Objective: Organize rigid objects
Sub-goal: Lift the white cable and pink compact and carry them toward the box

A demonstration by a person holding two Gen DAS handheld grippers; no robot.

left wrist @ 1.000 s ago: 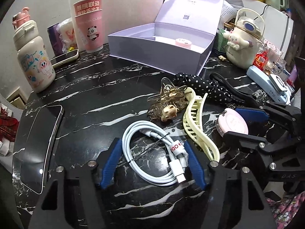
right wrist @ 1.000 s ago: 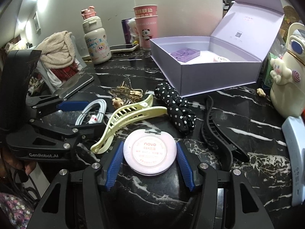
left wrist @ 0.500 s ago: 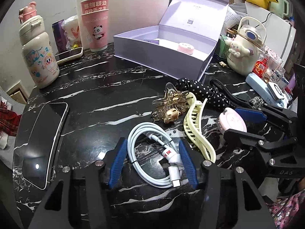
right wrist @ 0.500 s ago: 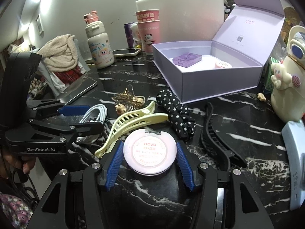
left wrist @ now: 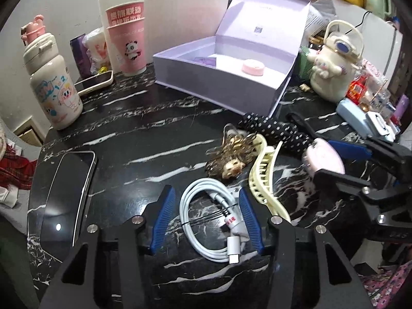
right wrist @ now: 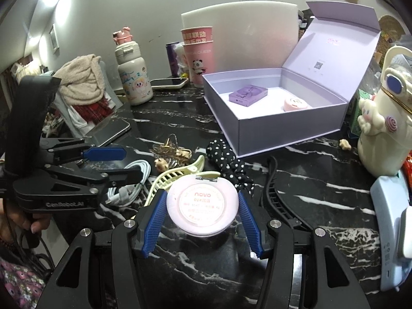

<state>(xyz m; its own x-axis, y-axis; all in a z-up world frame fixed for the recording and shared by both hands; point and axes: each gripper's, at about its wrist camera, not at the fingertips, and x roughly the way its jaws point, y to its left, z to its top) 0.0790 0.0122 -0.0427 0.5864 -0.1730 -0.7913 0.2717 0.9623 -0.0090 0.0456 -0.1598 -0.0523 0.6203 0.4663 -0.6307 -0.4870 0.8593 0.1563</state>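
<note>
My right gripper (right wrist: 202, 207) is shut on a round pink compact (right wrist: 202, 207) and holds it above the black marble table (right wrist: 322, 180); the compact also shows in the left wrist view (left wrist: 323, 157). My left gripper (left wrist: 207, 211) has narrowed around a coiled white cable (left wrist: 213, 219), which sags on the right side; the left pad stands slightly off it. The open lilac box (right wrist: 270, 118) holds a purple case (right wrist: 248, 95) and a small pink tin (right wrist: 296, 104). A cream claw clip (left wrist: 265, 177), a gold clip (left wrist: 231, 154), a dotted scrunchie (right wrist: 228, 162) and a black clip (right wrist: 280, 200) lie between.
A phone (left wrist: 68, 195) lies at the table's left edge. A cartoon bottle (left wrist: 52, 87), pink cups (left wrist: 127, 41) and another phone (left wrist: 95, 85) stand at the back. A cream character bottle (right wrist: 386, 126) and a blue device (right wrist: 391, 234) stand at the right.
Both grippers have risen and pulled back a little. The left fingers have closed in on the cable. The right gripper has lifted the compact off the table.
</note>
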